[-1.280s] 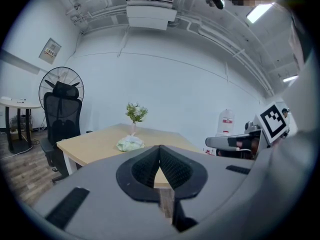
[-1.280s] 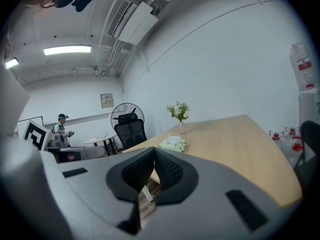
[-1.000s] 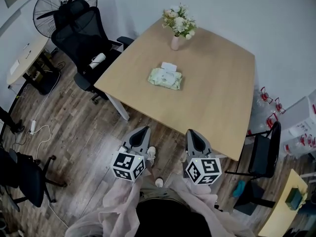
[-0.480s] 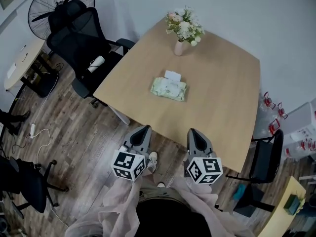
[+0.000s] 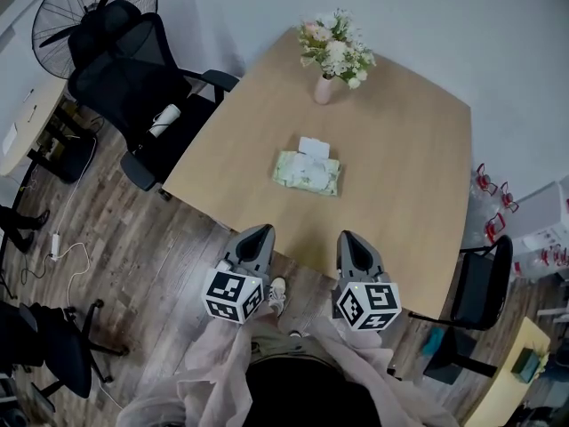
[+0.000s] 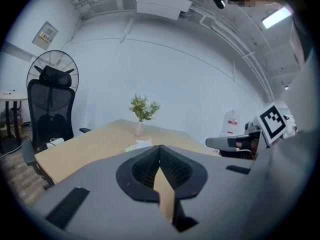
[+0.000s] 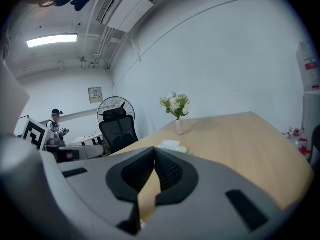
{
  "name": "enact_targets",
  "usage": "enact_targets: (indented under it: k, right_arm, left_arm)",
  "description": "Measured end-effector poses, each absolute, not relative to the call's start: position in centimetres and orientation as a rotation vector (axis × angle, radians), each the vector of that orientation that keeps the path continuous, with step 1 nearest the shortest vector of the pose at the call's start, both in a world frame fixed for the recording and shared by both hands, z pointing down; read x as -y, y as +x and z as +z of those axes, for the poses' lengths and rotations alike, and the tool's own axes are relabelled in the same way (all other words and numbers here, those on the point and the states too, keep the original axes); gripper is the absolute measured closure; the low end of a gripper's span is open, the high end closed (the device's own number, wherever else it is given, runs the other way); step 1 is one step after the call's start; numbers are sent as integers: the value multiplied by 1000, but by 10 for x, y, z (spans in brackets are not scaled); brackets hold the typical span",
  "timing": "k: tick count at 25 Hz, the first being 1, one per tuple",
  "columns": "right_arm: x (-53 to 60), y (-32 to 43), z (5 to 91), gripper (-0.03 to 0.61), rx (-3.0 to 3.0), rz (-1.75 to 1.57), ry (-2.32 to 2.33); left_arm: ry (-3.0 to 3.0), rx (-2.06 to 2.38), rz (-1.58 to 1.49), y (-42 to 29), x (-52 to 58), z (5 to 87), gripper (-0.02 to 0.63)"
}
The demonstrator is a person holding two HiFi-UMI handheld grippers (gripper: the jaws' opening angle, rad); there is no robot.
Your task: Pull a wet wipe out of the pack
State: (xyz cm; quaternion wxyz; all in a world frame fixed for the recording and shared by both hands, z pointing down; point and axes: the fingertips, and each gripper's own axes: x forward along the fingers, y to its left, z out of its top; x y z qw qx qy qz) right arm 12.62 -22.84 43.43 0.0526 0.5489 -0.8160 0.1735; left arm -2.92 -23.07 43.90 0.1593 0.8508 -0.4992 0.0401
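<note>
Both closed and empty, my left claw (image 5: 255, 237) and right claw (image 5: 348, 241) aim at the pack (image 5: 307, 173), probably to reach it.

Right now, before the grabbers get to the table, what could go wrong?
Three things, probably. The wet wipe pack lies loose on the table, so pulling a wipe may drag the whole pack unless one gripper holds it down. The left gripper and right gripper are both shut and empty; unopened, they would only nudge the pack. The flower vase stands beyond the pack, so reaching too far could tip it.
</note>
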Motion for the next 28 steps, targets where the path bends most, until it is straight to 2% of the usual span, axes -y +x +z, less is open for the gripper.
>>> enact_targets:
  k: [15, 28]
  right_arm:
    - [280, 124, 438, 568, 2383, 545, 1826]
    - [287, 123, 449, 568, 2299, 557, 1821]
  left_arm:
    - [2487, 1318, 104, -48, 298, 442, 603]
    - [2473, 1236, 110, -45, 311, 457, 603]
